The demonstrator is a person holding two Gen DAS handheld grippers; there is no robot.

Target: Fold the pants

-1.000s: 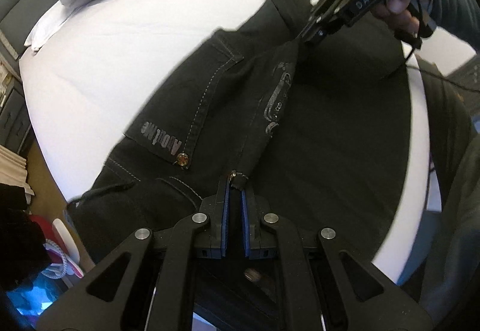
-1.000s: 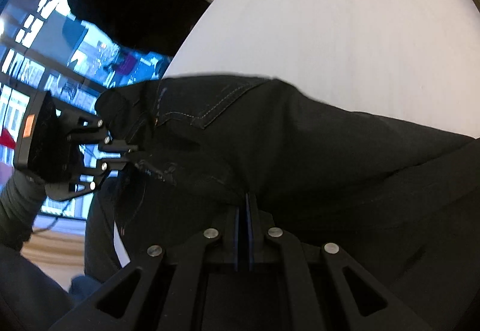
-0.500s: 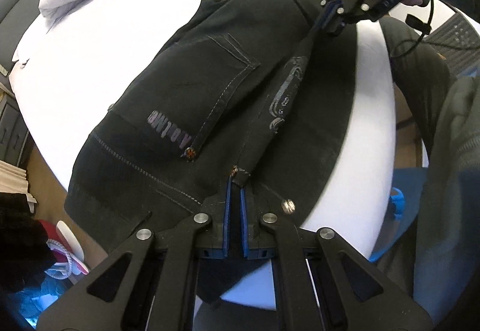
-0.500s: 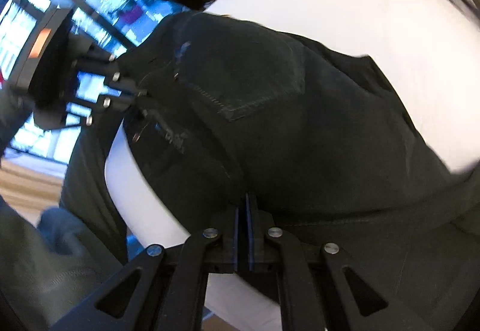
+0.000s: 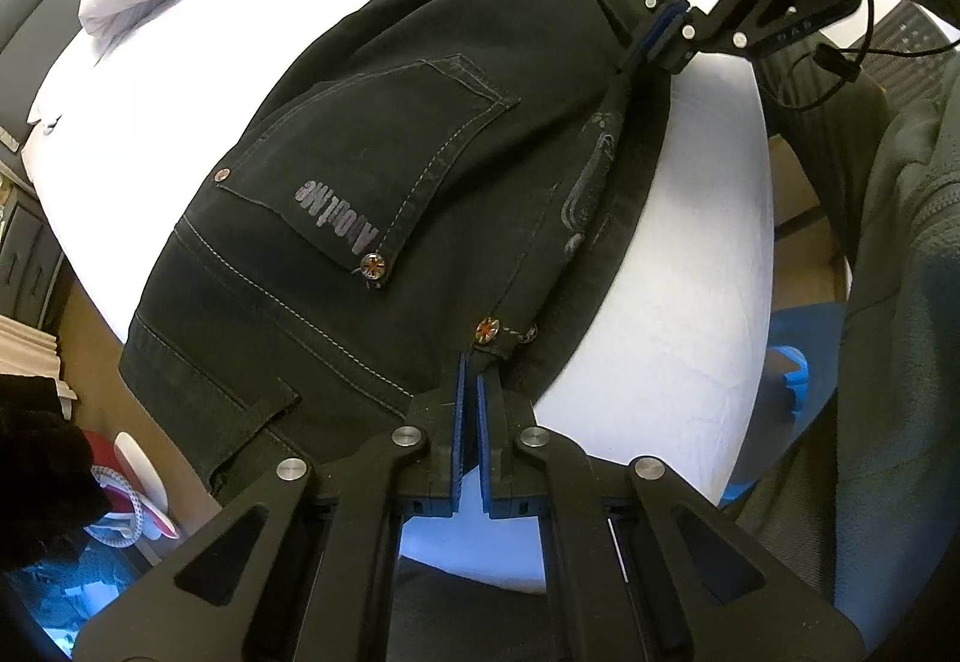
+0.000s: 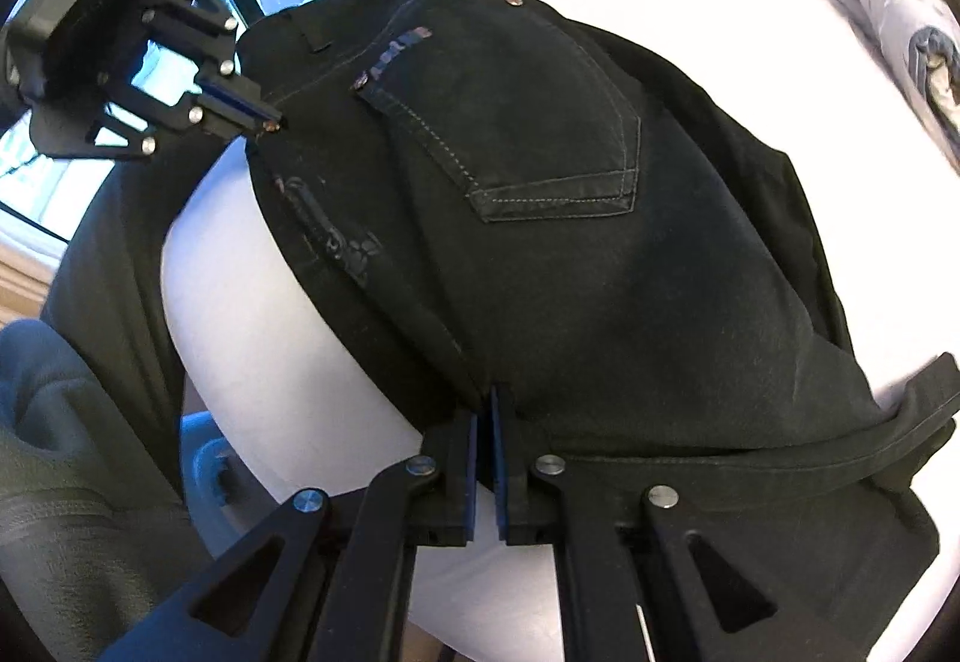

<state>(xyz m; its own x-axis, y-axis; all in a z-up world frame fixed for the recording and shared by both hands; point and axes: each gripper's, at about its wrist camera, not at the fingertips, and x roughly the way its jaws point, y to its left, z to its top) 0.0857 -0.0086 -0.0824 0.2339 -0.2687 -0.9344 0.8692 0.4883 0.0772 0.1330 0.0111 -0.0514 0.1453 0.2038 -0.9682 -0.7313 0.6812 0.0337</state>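
The black pants (image 5: 420,170) lie back pocket up across the near edge of the white bed (image 5: 672,272), already doubled leg on leg, waistband hanging past the bed's side edge. The left claw (image 5: 469,362) is pinched on the riveted waist corner; the right claw (image 6: 485,404) is pinched on the same long edge further down. This looks like laying and straightening; next, release and regrip for the crosswise fold.
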